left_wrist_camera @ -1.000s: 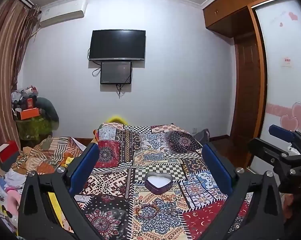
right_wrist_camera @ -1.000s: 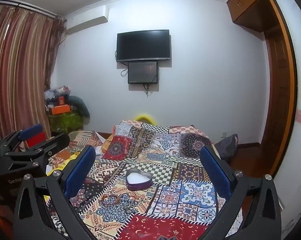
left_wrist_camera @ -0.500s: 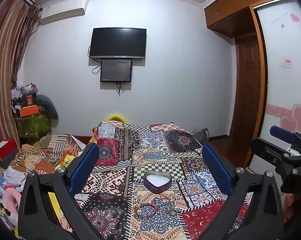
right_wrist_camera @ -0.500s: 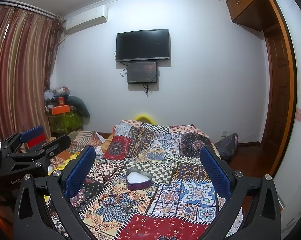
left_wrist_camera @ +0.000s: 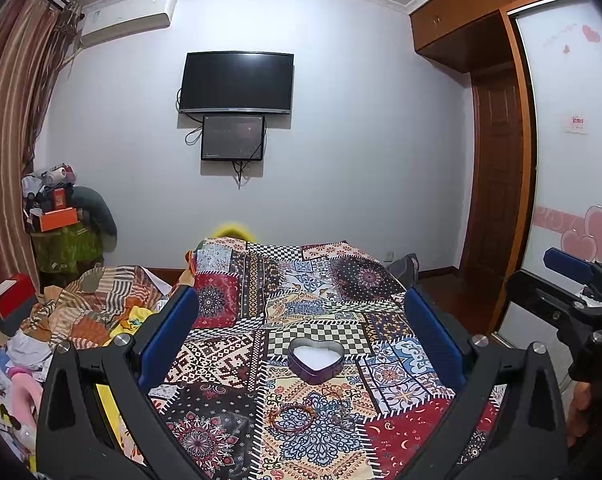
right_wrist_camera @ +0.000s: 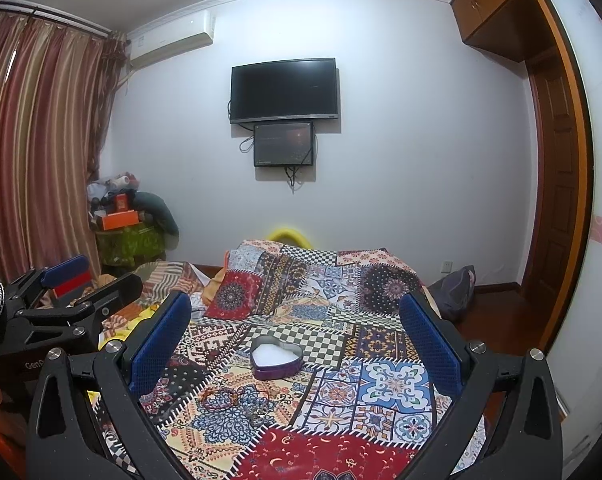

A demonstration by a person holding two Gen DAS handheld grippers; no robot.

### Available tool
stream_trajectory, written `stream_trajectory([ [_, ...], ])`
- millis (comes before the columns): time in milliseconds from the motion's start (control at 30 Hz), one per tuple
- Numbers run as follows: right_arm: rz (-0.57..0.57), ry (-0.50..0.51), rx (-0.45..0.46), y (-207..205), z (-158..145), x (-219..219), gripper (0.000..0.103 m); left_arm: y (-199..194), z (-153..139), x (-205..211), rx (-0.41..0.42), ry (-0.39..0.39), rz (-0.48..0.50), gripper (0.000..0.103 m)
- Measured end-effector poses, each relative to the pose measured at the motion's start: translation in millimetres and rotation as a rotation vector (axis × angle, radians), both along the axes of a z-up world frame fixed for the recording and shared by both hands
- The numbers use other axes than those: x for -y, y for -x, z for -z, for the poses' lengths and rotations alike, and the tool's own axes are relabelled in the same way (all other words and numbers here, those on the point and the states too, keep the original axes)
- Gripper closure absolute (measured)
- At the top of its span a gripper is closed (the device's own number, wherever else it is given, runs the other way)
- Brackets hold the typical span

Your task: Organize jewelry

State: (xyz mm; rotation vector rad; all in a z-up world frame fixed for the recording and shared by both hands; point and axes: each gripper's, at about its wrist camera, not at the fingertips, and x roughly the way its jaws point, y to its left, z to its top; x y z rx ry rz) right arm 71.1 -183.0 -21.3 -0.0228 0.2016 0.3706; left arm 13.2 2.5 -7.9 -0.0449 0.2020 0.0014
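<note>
Jaws on both tools stand spread wide, with nothing between them. The left gripper (left_wrist_camera: 301, 332) hangs above the bed with its blue pads (left_wrist_camera: 169, 340) far apart, holding and touching nothing; through the gap you look straight down at the patchwork bedspread (left_wrist_camera: 229, 360). The right gripper (right_wrist_camera: 297, 332) is the same, its pads (right_wrist_camera: 159, 344) parted to the full and bare of any load, held up off the cloth. Each tool shows at the edge of the other's view: the right one at the far right of the left camera, the left one at the far left of the right camera.

On the bedspread sits a heart-shaped tin (left_wrist_camera: 316, 358), purple outside and open at the top, with a white lining inside and no jewelry that I can make out in it. Near it, on the side closer to the grippers, lies a reddish beaded bracelet (left_wrist_camera: 293, 414) flat on the cloth, apart from the tin. Just beside the bracelet is a small tangle of thin metal jewelry (left_wrist_camera: 343, 412), too fine to tell what pieces it is. From the right camera the same bracelet (right_wrist_camera: 220, 398) lies left of and below the tin (right_wrist_camera: 276, 358).

A dark television (left_wrist_camera: 237, 82) hangs on the far wall, and striped curtains (right_wrist_camera: 33, 140) hang at the left.
</note>
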Motion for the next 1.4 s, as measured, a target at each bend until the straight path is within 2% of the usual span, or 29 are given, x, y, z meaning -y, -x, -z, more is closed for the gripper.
stream_trajectory([
  [933, 0.001, 0.002, -0.004, 0, -1, 2, 0.0, -3, 0, 3, 0.0, 0.0, 0.004, 0.0],
  [1400, 0.006, 0.025, -0.042, -10, 6, -5, 0.0, -14, 7, -4, -0.02, 0.004, -0.002, 0.0],
])
